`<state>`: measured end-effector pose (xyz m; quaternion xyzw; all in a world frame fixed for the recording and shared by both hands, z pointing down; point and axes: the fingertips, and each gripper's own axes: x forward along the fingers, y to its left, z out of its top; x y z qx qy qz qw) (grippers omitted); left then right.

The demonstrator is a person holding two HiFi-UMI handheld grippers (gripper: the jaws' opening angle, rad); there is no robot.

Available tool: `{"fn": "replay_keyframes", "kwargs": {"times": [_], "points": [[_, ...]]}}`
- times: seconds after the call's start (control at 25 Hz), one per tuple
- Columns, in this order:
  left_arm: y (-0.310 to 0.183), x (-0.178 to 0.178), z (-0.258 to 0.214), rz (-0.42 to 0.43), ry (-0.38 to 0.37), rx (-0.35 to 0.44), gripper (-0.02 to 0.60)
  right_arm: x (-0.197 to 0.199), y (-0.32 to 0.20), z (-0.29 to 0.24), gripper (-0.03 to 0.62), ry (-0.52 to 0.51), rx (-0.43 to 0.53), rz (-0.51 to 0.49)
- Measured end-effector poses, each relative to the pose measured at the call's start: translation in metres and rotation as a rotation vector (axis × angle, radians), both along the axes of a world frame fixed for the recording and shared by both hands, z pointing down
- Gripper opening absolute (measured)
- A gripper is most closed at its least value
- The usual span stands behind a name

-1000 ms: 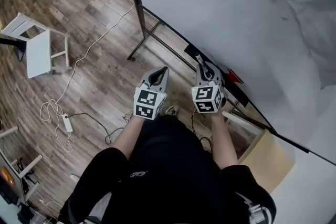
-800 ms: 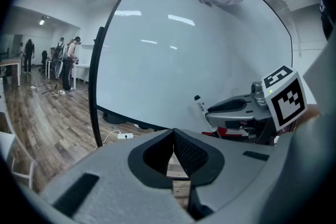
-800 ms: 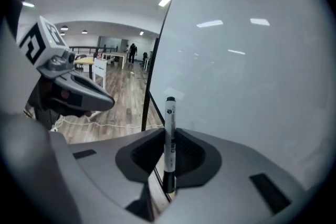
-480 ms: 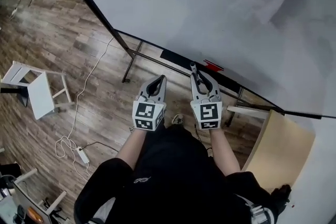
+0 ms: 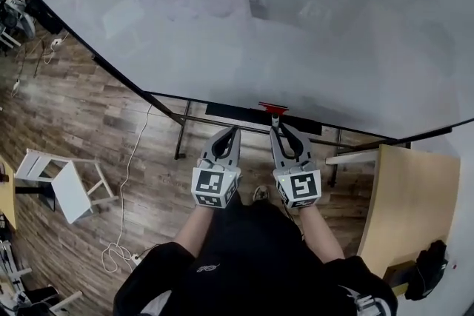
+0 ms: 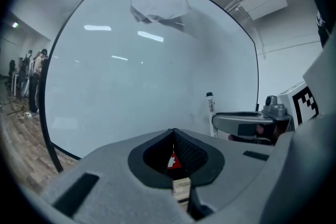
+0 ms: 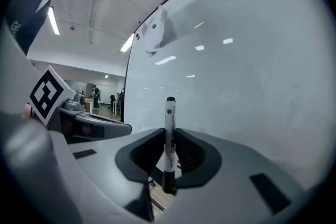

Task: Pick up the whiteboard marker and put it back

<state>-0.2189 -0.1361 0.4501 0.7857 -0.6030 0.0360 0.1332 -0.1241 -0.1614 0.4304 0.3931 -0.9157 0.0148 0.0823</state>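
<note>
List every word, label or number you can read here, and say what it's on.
Nothing here reads clearly.
whiteboard marker: barrel print, too blurred to read.
red object: white mark, unreadable.
black shirt: small emblem, too small to read.
gripper cubes: square patterns only, no words.

Wood-plank floor (image 5: 81, 115) fills left and centre of the head view.
White chair (image 5: 65, 185) sits lower left. White cable (image 5: 127, 174) runs from frame centre down past it to a tangle near the bottom edge. Black whiteboard stand legs (image 5: 181, 135) rest mid-frame. Right edge: light wood tabletop (image 5: 407, 196), with a dark object (image 5: 428, 271) at its lower end; can't tell if it's on it.
</note>
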Motion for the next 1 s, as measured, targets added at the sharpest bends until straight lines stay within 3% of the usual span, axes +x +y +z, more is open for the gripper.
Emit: {"fn": "replay_keyframes", "kwargs": {"times": [0.4, 0.52, 1.0], "points": [[0.000, 0.046, 0.012, 0.116, -0.004, -0.039, 0.006, 0.042, 0.007, -0.002, 0.052, -0.071, -0.016, 0.027], [-0.007, 0.059, 0.019, 0.190, 0.010, -0.048, 0.006, 0.050, 0.007, 0.002, 0.052, -0.093, -0.024, 0.051], [-0.014, 0.125, 0.026, 0.759, 0.024, -0.066, 0.008, 0.066, 0.016, -0.010, 0.052, -0.193, 0.020, 0.219]]}}
